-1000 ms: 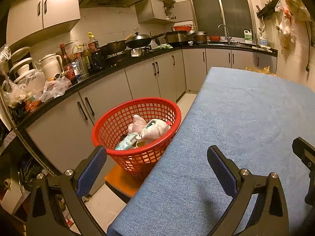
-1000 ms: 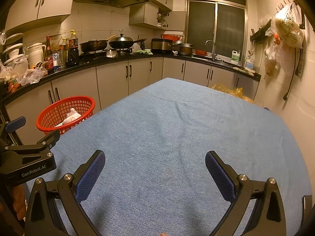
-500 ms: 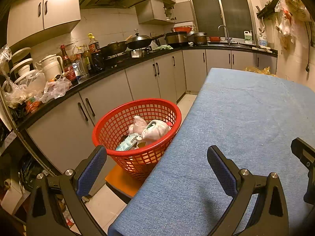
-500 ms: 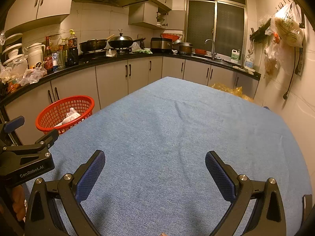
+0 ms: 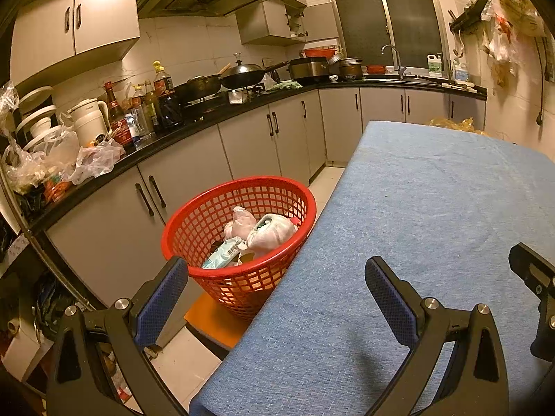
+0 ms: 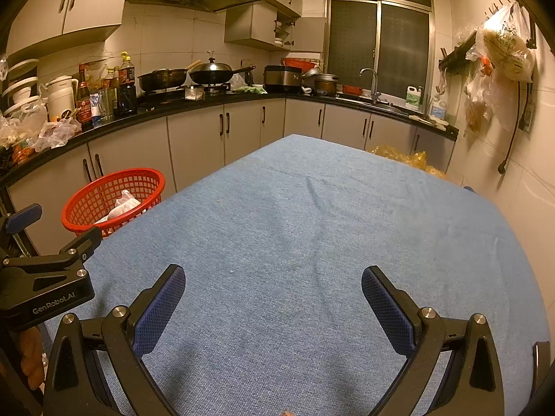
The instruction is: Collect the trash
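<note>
A red mesh basket [image 5: 194,228] stands on an orange stool beside the table's left edge; it shows in the right wrist view too, as the basket [image 6: 90,201]. Inside lie crumpled wrappers and bags of trash [image 5: 256,234]. My left gripper [image 5: 274,280] is open and empty, straddling the table's near left edge just short of the basket. My right gripper [image 6: 272,286] is open and empty over the blue tablecloth [image 6: 312,225]. The left gripper's body [image 6: 45,284] appears at the left of the right wrist view.
Kitchen cabinets and a black counter [image 5: 194,128] crowded with bottles, pans and plastic bags run along the left and back. Yellow bags [image 6: 402,156] lie beyond the table's far end. Bags hang on the right wall [image 6: 499,52]. A narrow floor strip [image 5: 180,346] separates table and cabinets.
Both views have shifted only slightly; the left gripper has drifted a little. Both grippers stay open and empty.
</note>
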`<action>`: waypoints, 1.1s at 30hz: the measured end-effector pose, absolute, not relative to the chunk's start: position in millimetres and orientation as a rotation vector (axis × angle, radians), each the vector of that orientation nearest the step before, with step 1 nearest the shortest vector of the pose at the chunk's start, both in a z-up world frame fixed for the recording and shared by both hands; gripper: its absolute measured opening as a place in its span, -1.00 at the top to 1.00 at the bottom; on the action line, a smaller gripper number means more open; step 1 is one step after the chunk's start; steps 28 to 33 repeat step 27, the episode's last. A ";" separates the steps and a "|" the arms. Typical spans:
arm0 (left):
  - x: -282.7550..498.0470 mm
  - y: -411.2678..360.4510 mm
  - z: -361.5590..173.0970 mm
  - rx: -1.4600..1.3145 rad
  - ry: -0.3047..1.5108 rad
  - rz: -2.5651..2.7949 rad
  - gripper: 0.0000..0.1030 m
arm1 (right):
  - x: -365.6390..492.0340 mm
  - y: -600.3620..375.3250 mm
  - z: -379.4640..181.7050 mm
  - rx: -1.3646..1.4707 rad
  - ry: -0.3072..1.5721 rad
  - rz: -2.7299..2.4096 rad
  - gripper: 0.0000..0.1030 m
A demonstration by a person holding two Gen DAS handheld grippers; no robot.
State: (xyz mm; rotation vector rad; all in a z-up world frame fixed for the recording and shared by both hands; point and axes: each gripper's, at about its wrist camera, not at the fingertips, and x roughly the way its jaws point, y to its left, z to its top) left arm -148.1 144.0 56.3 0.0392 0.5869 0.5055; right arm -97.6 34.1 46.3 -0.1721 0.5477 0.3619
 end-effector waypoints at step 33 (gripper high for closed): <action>-6.9 -27.5 15.6 0.070 1.006 0.007 -0.99 | -43.7 -167.2 32.4 -0.037 0.803 -0.132 -1.00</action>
